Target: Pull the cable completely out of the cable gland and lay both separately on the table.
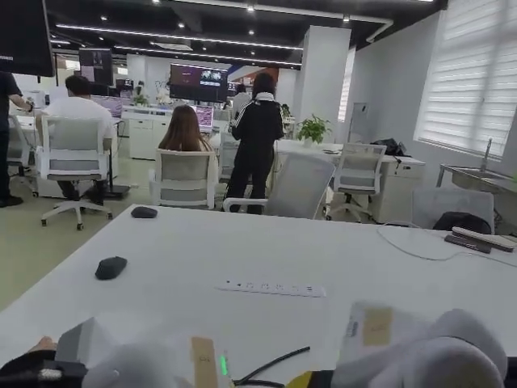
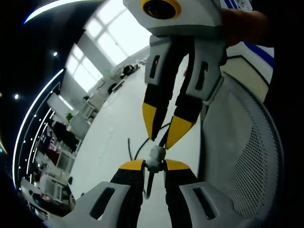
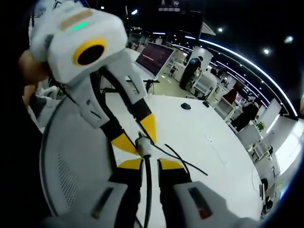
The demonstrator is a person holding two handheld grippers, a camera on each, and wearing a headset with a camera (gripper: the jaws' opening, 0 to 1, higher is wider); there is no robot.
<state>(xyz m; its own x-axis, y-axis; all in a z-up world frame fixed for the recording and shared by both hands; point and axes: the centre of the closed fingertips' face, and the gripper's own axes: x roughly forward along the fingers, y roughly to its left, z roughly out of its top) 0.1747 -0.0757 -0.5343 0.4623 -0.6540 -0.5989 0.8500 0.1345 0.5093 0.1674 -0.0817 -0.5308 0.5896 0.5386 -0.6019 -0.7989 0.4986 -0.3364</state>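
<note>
The left tongs (image 2: pixel 154 165) are pressed onto the cable gland (image 2: pixel 154 158); the small white gland sits between their two yellow tips. The right tongs (image 3: pixel 150 164) face the left tongs tip to tip; their yellow tips close on the black cable (image 3: pixel 147 190) just beside the gland. In the right gripper view the cable runs from the gland straight back between the right tongs, so the cable is still seated in the gland. In the left gripper view a further stretch of cable leaves the other face of the gland and passes down between the left tongs.

Gland and tongs are held near the front edge of the white bench (image 1: pixel 242 242); the pictures do not show whether the gland touches it. The free length of the cable lies on the bench beyond the tongs as thin black strands, also seen at the bottom of the head view.

A mesh chair back (image 2: pixel 242 156) stands close beside the tongs on the near side of the bench; it appears in both gripper views. Farther along the bench, well apart from the tongs, lie a white power strip (image 1: pixel 271 288), a dark computer mouse (image 1: pixel 111 267) and a second mouse (image 1: pixel 144 212) near the far edge. A white lead and some flat dark objects lie at the far right of the bench. Behind the bench are office chairs, desks with monitors, a potted plant, and several persons seated or standing.
</note>
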